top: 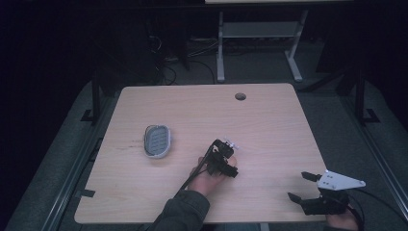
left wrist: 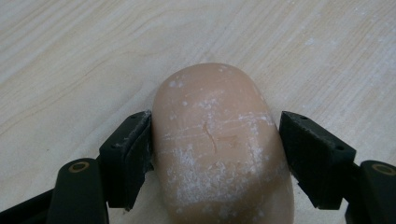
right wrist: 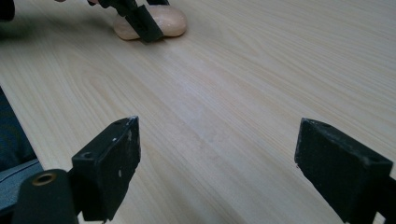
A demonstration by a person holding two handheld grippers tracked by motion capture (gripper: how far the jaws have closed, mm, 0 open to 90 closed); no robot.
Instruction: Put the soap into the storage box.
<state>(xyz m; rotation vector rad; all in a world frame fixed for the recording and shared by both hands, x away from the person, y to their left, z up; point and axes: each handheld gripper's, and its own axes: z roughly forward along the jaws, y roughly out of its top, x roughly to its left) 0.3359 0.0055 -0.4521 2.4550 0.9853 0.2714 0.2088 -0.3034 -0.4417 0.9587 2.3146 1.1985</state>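
While the left tool (left wrist: pixel 215 154) sits low over the middle of the pale wood-grain counter (top: pixel 269 125), its two black jaws stand to either side of a peach-coloured oval soap bar (left wrist: pixel 219 154) dusted with white flecks. Left pad (left wrist: pixel 133 149) touches the bar's flank; right pad (left wrist: pixel 313 154) looks just beside it, a thin gap possibly left, so the jaws are apart around the bar and not yet clamped, as far as I can judge.

Bar lies flat on the counter, long axis running straight away from the left tool, along its line of sight. Jaws span the short width. Good alignment for a squeeze across the narrow side.

Right tool (top: pixel 304 186) rests near the counter's front right corner, jaws wide apart, nothing between them. From its view the soap bar (right wrist: pixel 152 21) lies well ahead and to the left, with the left tool over it. Left hand is clearly the nearer one.

Grey oval ribbed soap dish (top: pixel 157 140) stands on the counter's left half, well apart from the bar, to the left and slightly beyond it. Likely destination; carry would go leftward.
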